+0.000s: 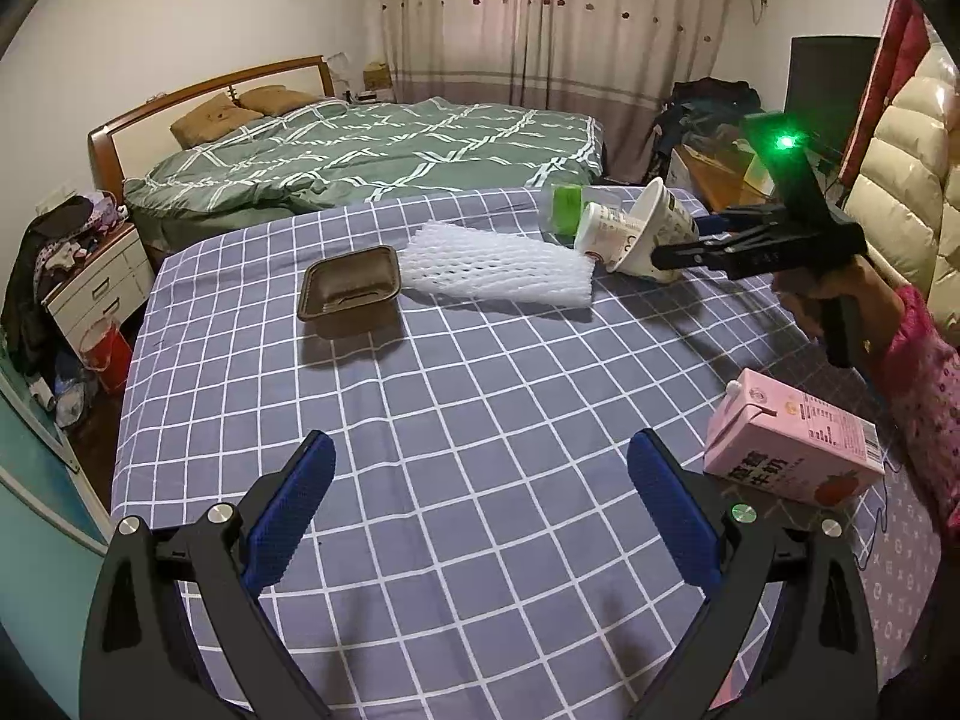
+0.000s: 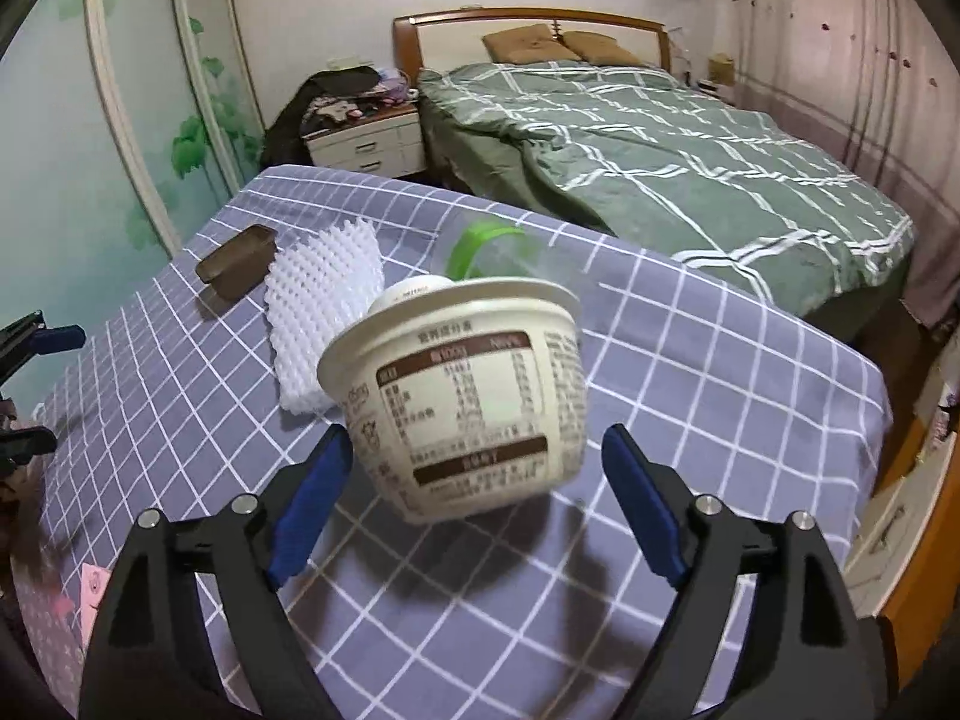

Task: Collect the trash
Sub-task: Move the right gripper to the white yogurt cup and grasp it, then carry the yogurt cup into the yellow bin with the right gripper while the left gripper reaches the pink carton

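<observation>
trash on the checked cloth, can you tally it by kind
paper cups and tubs: 2, the big tub and the small cup lying nested in it
clear cup with green band: 1
brown tray: 1
white foam net: 1
pink milk carton: 1
total: 6

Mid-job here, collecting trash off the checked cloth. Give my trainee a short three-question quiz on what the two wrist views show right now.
1. True or false: the right claw is shut on the paper bowl.
2. Which lies nearest the left claw? A) brown tray B) pink milk carton C) foam net
3. Fill in: a smaller cup is tucked inside the ____.

Key: 1 false, the pads are apart; 2 B; 3 paper bowl.
</observation>
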`<state>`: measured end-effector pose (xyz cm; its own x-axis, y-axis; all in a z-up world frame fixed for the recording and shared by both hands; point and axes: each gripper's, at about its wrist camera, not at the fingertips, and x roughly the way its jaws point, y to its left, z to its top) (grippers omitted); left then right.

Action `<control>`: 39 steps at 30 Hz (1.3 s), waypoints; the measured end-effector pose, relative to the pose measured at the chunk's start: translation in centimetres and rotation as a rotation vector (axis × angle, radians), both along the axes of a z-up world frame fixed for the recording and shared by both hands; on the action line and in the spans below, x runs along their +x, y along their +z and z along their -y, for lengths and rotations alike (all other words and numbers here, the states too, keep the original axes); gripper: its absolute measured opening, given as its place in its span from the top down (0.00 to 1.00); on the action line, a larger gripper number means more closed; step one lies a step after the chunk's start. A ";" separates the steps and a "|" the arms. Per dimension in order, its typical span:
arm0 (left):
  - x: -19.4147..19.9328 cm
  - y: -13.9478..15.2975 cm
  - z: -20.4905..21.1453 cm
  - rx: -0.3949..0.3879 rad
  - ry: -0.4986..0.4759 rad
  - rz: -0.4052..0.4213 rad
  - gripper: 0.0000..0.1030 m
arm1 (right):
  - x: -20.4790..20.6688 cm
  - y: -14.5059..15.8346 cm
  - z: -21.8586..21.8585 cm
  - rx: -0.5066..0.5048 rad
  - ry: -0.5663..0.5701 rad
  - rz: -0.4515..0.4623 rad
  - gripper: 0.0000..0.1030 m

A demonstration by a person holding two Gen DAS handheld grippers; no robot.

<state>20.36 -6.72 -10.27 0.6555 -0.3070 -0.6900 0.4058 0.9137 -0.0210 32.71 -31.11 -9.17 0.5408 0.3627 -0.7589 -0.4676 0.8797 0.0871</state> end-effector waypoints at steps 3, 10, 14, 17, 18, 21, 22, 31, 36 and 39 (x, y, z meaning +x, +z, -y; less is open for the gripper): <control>-0.1 -0.1 0.3 0.006 -0.006 -0.002 0.06 | 0.4 -0.1 -0.2 0.014 0.018 0.007 0.24; -0.2 -0.3 0.7 0.006 -0.015 -0.007 0.06 | -1.9 1.1 -0.6 0.020 0.003 0.036 0.26; -0.8 0.0 0.9 0.000 -0.030 0.001 0.06 | -4.7 1.8 -0.5 -0.003 -0.020 0.032 0.26; -1.1 0.1 1.1 -0.008 -0.039 0.004 0.06 | -7.1 2.1 0.0 0.004 -0.046 0.023 0.26; -1.3 0.1 1.2 -0.012 -0.044 0.003 0.06 | -8.2 2.3 0.5 0.022 -0.058 0.018 0.26; -1.9 -0.1 1.8 -0.019 -0.066 0.000 0.06 | -10.7 2.6 1.6 0.065 -0.087 0.018 0.26; -2.0 -0.1 1.9 -0.016 -0.072 -0.001 0.06 | -11.5 2.7 2.0 0.071 -0.097 0.022 0.26; -4.3 -0.1 5.2 -0.003 -0.150 -0.009 0.06 | -19.3 4.4 7.4 0.128 -0.255 0.083 0.26; -6.8 0.2 8.6 0.008 -0.197 -0.007 0.06 | -22.5 4.1 14.0 0.093 -0.474 0.095 0.26; -8.6 0.1 11.2 0.022 -0.245 -0.013 0.06 | -24.1 3.2 18.0 0.040 -0.617 0.085 0.26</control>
